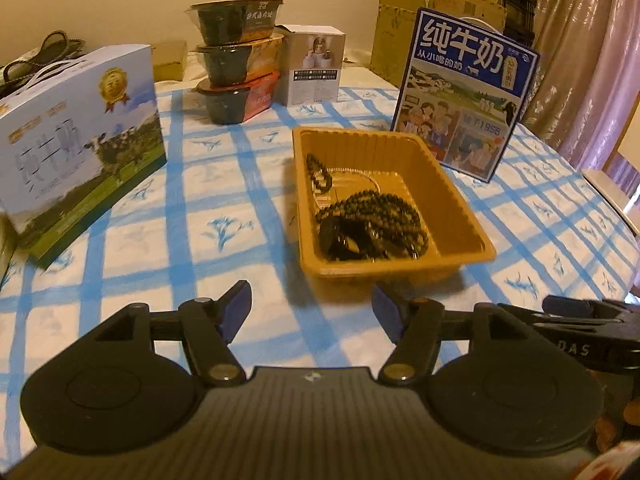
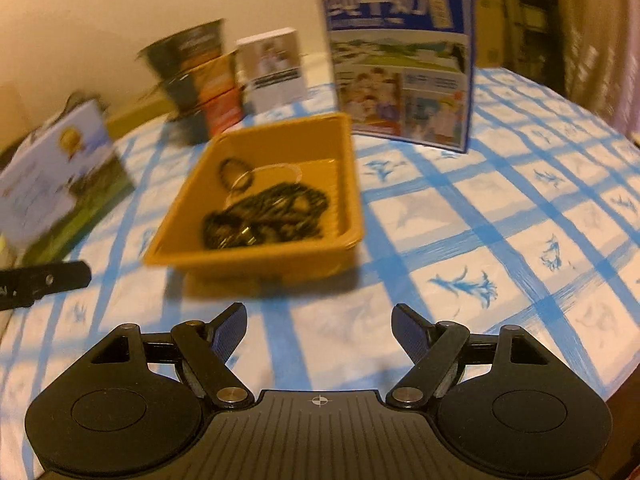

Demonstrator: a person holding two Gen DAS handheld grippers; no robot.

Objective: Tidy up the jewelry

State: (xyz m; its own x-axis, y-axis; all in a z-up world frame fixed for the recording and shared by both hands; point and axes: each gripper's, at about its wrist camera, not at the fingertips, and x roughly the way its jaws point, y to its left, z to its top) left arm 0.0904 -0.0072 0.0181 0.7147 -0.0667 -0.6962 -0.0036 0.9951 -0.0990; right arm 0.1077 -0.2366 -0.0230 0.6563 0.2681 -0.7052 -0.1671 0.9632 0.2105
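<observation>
Jewelry (image 1: 368, 216), dark bead strands plus a clear bangle, lies heaped inside the tan tray (image 1: 460, 204) near the middle of the table (image 1: 180, 208). My left gripper (image 1: 312, 312) and right gripper (image 2: 320, 330) both hang above the cloth on the tray's near side, jaws spread, nothing between them. No piece shows on the cloth outside the tray, so I judge the gathering complete or nearly so; the strands are tangled. Surface: blue-checked tablecloth. Along the far edge stand milk cartons (image 1: 464, 108), stacked bowls (image 1: 236, 64) and a small box (image 1: 314, 66); a curtain hangs at right.
</observation>
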